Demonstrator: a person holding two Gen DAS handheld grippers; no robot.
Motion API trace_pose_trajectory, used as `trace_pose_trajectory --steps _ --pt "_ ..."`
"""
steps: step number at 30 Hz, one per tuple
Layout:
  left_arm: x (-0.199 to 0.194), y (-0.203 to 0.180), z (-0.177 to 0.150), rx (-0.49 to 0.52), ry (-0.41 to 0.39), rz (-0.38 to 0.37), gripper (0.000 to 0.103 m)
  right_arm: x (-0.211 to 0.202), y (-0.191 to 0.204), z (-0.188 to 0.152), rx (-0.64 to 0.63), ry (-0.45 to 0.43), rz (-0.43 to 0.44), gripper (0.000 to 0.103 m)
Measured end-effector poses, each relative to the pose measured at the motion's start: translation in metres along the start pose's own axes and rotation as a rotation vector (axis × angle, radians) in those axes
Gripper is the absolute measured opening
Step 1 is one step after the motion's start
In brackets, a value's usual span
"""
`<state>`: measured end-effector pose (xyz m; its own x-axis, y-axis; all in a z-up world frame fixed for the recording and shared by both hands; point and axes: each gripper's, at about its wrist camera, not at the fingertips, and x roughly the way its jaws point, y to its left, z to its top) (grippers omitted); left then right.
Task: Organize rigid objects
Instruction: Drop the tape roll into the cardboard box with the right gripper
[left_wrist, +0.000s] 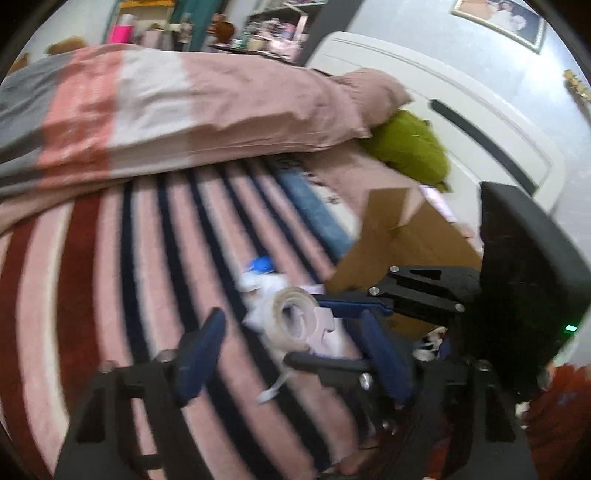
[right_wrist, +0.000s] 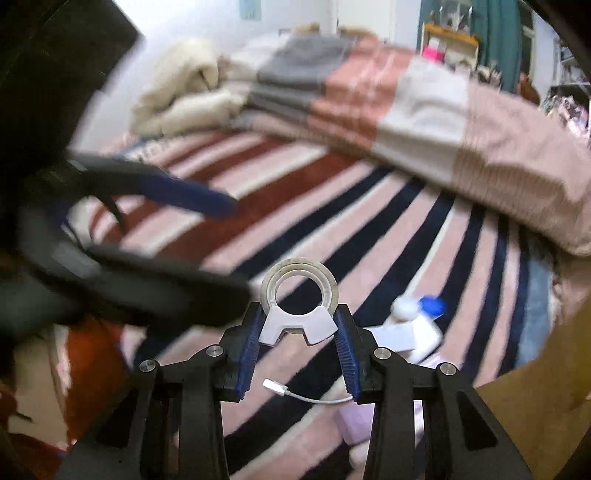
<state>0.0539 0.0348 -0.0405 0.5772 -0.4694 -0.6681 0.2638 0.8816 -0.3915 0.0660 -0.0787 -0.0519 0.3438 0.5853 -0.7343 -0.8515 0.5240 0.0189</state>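
A clear tape roll (right_wrist: 299, 280) in a white dispenser (right_wrist: 297, 326) is held above the striped bed, my right gripper (right_wrist: 298, 332) shut on the dispenser's sides. In the left wrist view the same tape roll (left_wrist: 286, 325) hangs ahead of my left gripper (left_wrist: 291, 315), whose blue fingers (left_wrist: 199, 350) stand apart and touch nothing. The right gripper (left_wrist: 306, 330) reaches in from the right there. In the right wrist view my left gripper (right_wrist: 240, 249) is blurred at the left.
On the striped blanket (right_wrist: 332, 206) lie a white bottle with a blue cap (right_wrist: 430, 306), a white cable (right_wrist: 306, 397) and a lilac item (right_wrist: 351, 421). A cardboard box (left_wrist: 399, 243) stands at the right by a green cloth (left_wrist: 410, 147). A folded duvet (left_wrist: 166, 110) lies behind.
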Motion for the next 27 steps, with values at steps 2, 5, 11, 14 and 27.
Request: trace_pose_trajectory --steps 2,5,11,14,27 --pt "0.01 -0.021 0.017 0.04 0.01 -0.058 0.044 -0.023 -0.005 0.003 0.006 -0.034 -0.007 0.034" --pt "0.024 -0.053 0.039 0.11 0.011 -0.075 0.036 -0.054 -0.024 0.005 0.033 -0.066 -0.072 0.034" --pt "0.08 -0.119 0.075 0.202 0.083 -0.128 0.035 -0.097 -0.087 -0.019 0.14 -0.072 -0.165 0.034" --pt "0.114 -0.143 0.085 0.225 0.143 -0.139 0.035 -0.108 -0.119 -0.036 0.194 -0.038 -0.203 0.034" --pt "0.133 -0.157 0.089 0.273 0.155 -0.036 0.072 -0.105 -0.161 -0.064 0.246 0.113 -0.256 0.055"
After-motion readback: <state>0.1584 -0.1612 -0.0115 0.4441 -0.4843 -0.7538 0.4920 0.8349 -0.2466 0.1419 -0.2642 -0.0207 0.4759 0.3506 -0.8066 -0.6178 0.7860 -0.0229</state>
